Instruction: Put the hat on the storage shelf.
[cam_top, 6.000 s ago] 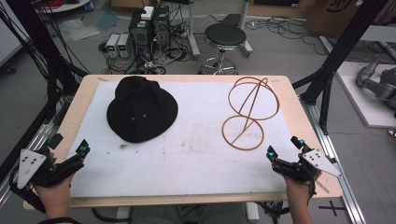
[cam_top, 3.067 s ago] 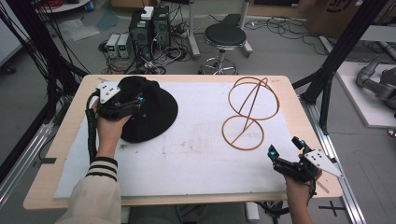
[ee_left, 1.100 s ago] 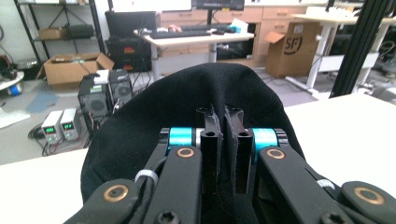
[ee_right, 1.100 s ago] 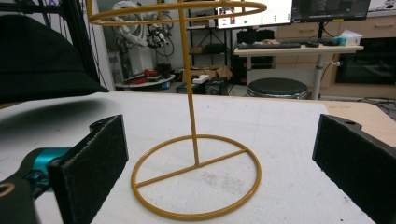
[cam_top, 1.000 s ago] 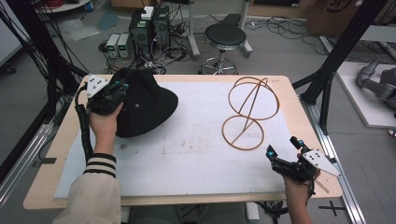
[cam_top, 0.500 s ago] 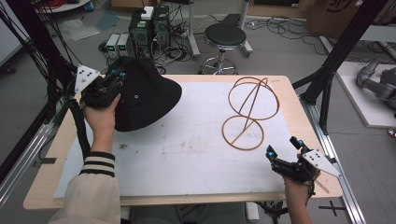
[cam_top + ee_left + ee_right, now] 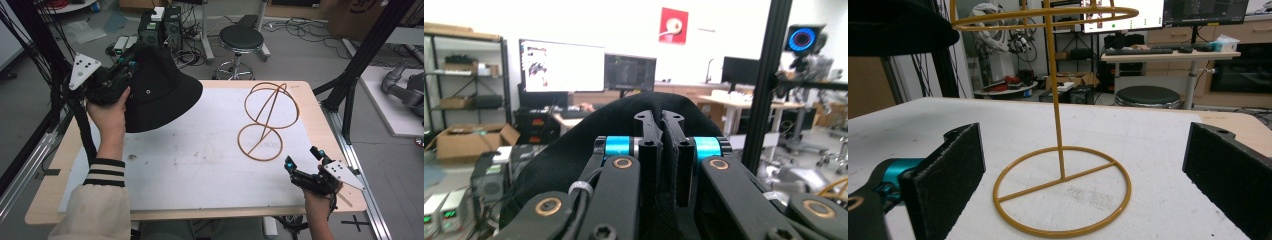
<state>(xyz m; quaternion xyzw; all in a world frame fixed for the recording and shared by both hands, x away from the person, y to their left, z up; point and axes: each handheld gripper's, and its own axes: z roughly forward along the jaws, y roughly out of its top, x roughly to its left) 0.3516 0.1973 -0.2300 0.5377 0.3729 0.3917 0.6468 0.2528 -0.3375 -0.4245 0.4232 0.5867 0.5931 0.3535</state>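
Gripping black hat: left hand-held gripper

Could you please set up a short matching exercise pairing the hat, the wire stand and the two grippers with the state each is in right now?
Things:
1. black hat
2. gold wire stand
3. left gripper
4. right gripper

States:
A. jaws wide apart, holding nothing
B. standing upright on the white mat
C. lifted off the table, hanging from a gripper
D. jaws closed on black fabric

Pairs: 1-C, 2-B, 3-D, 4-A
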